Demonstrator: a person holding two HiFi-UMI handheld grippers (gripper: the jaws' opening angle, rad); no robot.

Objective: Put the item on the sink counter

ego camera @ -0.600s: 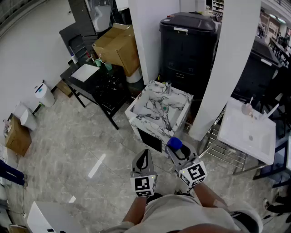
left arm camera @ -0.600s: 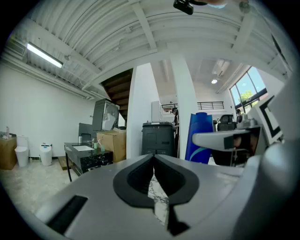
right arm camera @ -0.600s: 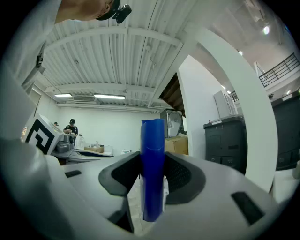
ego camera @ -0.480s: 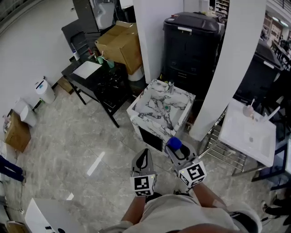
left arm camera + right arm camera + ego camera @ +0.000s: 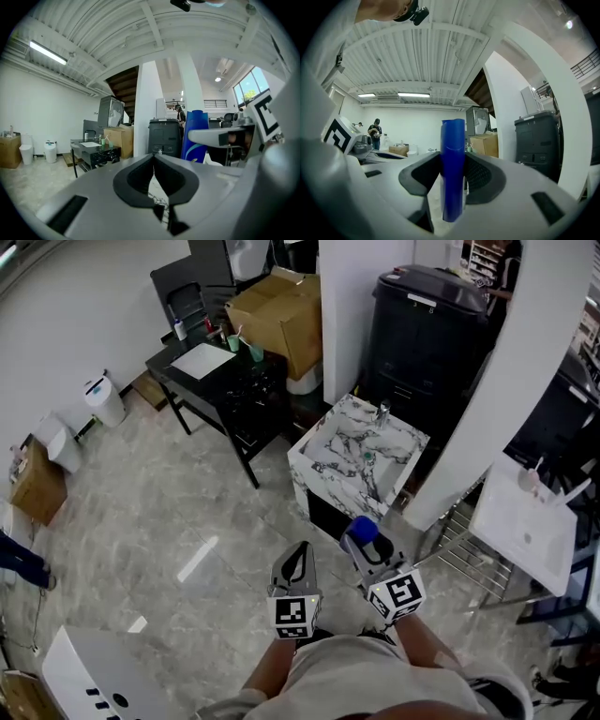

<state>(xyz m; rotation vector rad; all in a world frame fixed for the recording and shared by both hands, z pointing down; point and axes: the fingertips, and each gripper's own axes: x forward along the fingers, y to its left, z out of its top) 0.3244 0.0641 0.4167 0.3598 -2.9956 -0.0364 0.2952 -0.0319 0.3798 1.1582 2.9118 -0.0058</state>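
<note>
Blue bottle (image 5: 360, 530): upright between the right gripper's pads, held in the air in front of the person, near the marble counter but not on it.
Small cardboard box (image 5: 36, 486): on the floor at the far left, by the wall.
White bin (image 5: 101, 401): on the floor against the wall, beside the black table.
Black table (image 5: 187, 381): holds a white sheet and a few small bottles at its far end, too small to identify.
Large cardboard box (image 5: 281, 310): behind the table; it seems to rest on the table's far corner.
Left gripper (image 5: 153, 161): jaws closed together with nothing between them, held just beside the right gripper.
Marble sink counter (image 5: 319, 442): white with dark veins, a faucet (image 5: 382, 412) at its back edge, ahead of both grippers.
Right gripper (image 5: 453, 161): pads pressed on the two sides of the bottle, jaws kept fairly wide by its body.
Black bin (image 5: 427, 324): behind the counter, between two white pillars.
White basin (image 5: 525, 531): on a metal rack at the right.
</note>
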